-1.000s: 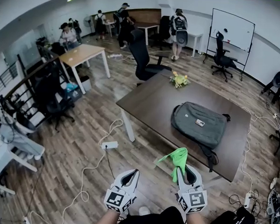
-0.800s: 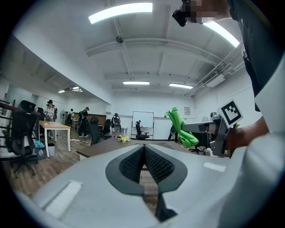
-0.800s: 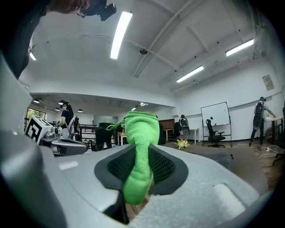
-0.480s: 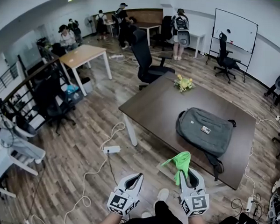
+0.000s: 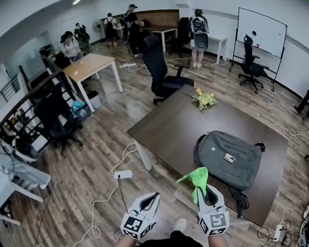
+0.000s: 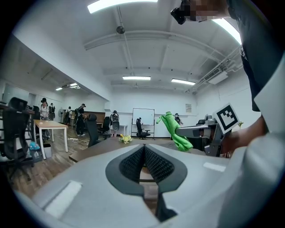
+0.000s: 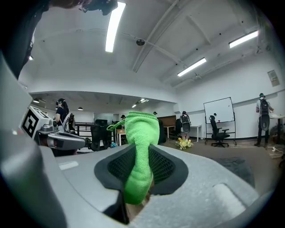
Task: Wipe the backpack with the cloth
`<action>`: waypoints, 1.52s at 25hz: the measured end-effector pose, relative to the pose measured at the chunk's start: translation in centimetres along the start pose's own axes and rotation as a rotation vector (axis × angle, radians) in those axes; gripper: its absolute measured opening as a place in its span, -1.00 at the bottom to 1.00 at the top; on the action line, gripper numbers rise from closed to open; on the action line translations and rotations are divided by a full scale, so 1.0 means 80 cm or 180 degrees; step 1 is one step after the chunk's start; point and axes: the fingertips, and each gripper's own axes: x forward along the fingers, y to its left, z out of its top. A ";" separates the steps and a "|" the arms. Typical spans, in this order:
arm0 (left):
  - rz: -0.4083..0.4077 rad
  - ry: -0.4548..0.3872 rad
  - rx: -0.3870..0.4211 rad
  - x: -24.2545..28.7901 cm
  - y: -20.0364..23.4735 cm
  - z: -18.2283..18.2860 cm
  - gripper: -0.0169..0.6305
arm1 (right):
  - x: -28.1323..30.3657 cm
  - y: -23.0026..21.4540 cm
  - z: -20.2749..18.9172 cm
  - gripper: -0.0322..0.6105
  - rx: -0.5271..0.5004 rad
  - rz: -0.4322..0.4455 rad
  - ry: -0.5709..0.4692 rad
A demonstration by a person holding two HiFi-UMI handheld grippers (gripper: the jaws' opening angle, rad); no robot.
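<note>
left gripper (image 5: 150,197) jaws pressed together, empty; right gripper (image 5: 203,188) pinches the bright green microfibre cloth (image 5: 195,177), bunched upright; flat grey fabric backpack (image 5: 229,157) lies just beyond on the dark brown table (image 5: 170,121), untouched; lower so loose cloth lands flat, then stroke the panel; left gripper could pin the bag

Long ceiling lights (image 7: 113,26) are glaring white above the right gripper (image 7: 139,171), lighting the room brightly and evenly with soft shadows. Both gripper views are bending and darkening at their round edges, the near casing blurring.
</note>
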 end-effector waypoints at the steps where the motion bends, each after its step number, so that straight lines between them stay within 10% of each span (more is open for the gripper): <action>1: 0.0001 0.0002 0.0005 0.013 0.005 0.002 -0.89 | 0.011 -0.008 0.000 -0.61 0.0003 0.0013 0.0003; 21: -0.0213 0.0075 0.0140 0.210 0.017 0.028 -0.89 | 0.081 -0.184 0.005 -0.61 0.0156 -0.0333 -0.0037; 38: -0.1031 0.0126 0.0172 0.385 0.055 0.053 -0.89 | 0.154 -0.281 0.022 -0.61 0.0205 -0.1080 -0.0034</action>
